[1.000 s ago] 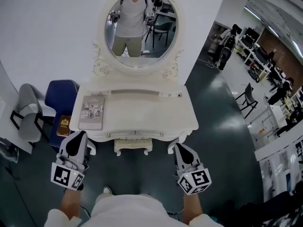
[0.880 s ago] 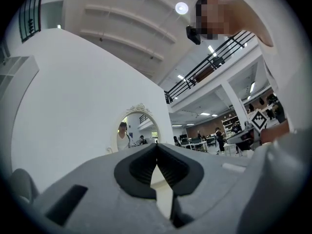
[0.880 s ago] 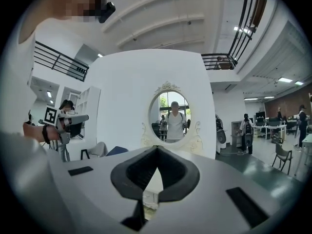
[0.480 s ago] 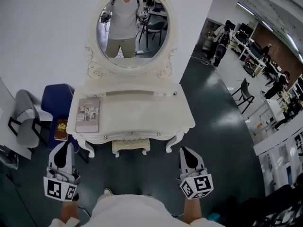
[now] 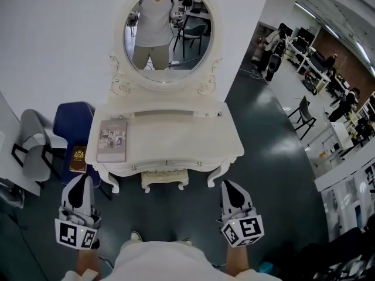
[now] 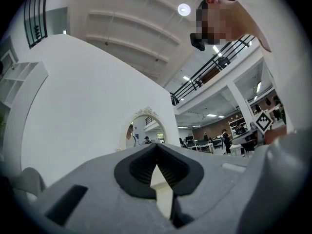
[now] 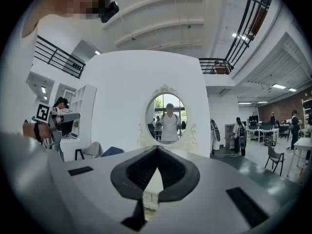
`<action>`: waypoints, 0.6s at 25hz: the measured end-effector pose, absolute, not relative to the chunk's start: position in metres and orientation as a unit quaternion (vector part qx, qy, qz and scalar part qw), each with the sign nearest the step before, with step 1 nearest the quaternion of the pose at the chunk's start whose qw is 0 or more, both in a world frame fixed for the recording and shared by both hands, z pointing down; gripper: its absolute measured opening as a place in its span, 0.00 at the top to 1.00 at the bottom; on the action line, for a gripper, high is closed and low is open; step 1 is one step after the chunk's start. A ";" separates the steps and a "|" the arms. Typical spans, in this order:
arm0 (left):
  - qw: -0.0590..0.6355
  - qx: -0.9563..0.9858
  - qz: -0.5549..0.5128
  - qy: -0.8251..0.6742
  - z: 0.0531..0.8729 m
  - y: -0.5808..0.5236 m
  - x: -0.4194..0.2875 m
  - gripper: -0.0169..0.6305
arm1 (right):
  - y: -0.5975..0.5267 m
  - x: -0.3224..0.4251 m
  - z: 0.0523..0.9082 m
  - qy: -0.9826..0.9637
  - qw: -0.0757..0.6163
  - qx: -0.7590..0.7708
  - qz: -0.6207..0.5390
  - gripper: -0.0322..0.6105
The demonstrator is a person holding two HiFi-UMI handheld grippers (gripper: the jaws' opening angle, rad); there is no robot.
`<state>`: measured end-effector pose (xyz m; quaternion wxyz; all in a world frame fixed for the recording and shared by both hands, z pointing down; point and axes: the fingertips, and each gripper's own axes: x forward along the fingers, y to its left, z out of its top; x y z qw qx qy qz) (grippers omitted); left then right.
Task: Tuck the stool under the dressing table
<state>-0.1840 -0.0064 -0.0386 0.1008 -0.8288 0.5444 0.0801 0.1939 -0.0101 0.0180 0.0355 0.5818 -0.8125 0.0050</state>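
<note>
grey and black, the left gripper [image 5: 80, 181] and the right gripper [image 5: 228, 185] sit nearest, both with jaws pressed together and nothing between them. a second ago the left one overlapped the front left corner of the dressing table [image 5: 176, 139]; now it has drawn back and stands clear of that corner. the right one has hardly shifted and sits just off the front right leg. beyond them the cream stool [image 5: 164, 179] is under the table's front edge, between the front legs, with only its near rim showing. i judge the tucking done and the hands retreating. on the tabletop's left side lies a booklet [image 5: 111, 140]; at the back edge rises the oval mirror [image 5: 167, 34].
</note>
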 end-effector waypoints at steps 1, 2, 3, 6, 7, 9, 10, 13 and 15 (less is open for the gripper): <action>0.098 -0.829 0.080 0.545 -0.038 -0.005 -0.185 0.95 | -0.009 0.192 0.017 -0.813 0.036 0.581 0.004 0.95; 0.096 -0.829 0.080 0.545 -0.036 -0.004 -0.186 0.95 | -0.008 0.190 0.017 -0.814 0.035 0.580 0.004 0.95; 0.094 -0.830 0.079 0.544 -0.034 -0.003 -0.186 0.95 | -0.006 0.189 0.017 -0.814 0.035 0.579 0.005 0.95; 0.089 -0.833 0.078 0.541 -0.031 -0.002 -0.186 0.95 | -0.004 0.186 0.018 -0.814 0.036 0.580 0.005 0.95; 0.088 -0.834 0.078 0.540 -0.030 -0.002 -0.186 0.95 | -0.003 0.185 0.018 -0.813 0.037 0.580 0.005 0.95; 0.088 -0.835 0.078 0.537 -0.029 -0.002 -0.186 0.95 | -0.001 0.184 0.019 -0.811 0.038 0.583 0.004 0.95; 0.087 -0.836 0.078 0.537 -0.029 -0.001 -0.186 0.95 | 0.000 0.183 0.020 -0.811 0.039 0.584 0.005 0.95; 0.085 -0.837 0.078 0.535 -0.028 0.001 -0.188 0.95 | 0.004 0.182 0.021 -0.810 0.041 0.586 0.007 0.95; 0.082 -0.838 0.078 0.534 -0.026 0.001 -0.188 0.95 | 0.005 0.181 0.020 -0.809 0.040 0.586 0.007 0.95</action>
